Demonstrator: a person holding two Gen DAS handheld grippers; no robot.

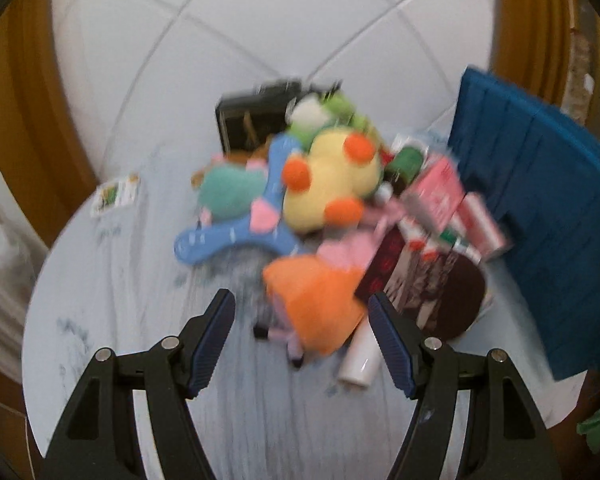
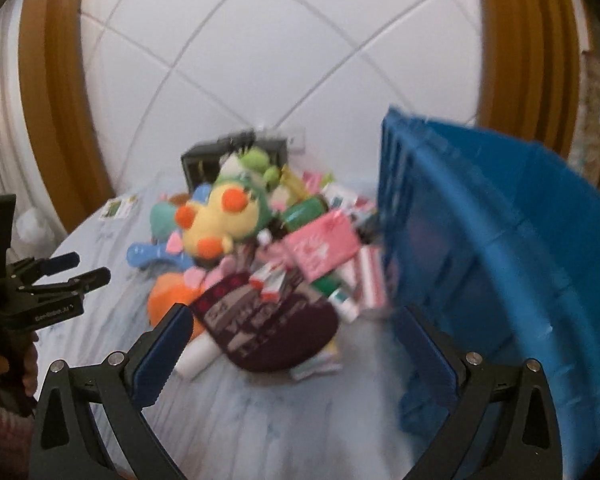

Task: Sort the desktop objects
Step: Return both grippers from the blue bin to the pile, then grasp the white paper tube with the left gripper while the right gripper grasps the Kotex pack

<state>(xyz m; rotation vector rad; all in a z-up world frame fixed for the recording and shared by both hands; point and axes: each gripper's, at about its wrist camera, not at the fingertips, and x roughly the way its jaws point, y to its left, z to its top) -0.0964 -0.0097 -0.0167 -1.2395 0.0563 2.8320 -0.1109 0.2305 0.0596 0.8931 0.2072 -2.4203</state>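
Nothing looked sorted yet when I brought both pairs of tongs over the worktop (image 1: 112, 312). The whole heap sat in one pile near the middle: a yellow plush duck (image 1: 332, 184) on top, a teal plush (image 1: 230, 194) and a blue plastic toy (image 1: 236, 236) beside it, an orange plush (image 1: 320, 312) at the near edge, and a dark round fan (image 2: 268, 320) lying over pink boxes (image 2: 320, 248) and small tubes. A white bottle (image 1: 360, 360) lay half under the fan and the orange plush. The blue crate (image 2: 500, 260) stood just beside the pile on its right, tipped on its side as far as I could tell through the blur, and I saw nothing in it.

My left tongs (image 1: 302, 336) stood well open and empty, aimed at the orange plush. My right tongs (image 2: 296, 356) were also spread wide and held nothing, with the fan ahead of them. By my reckoning every piece was still left to move.
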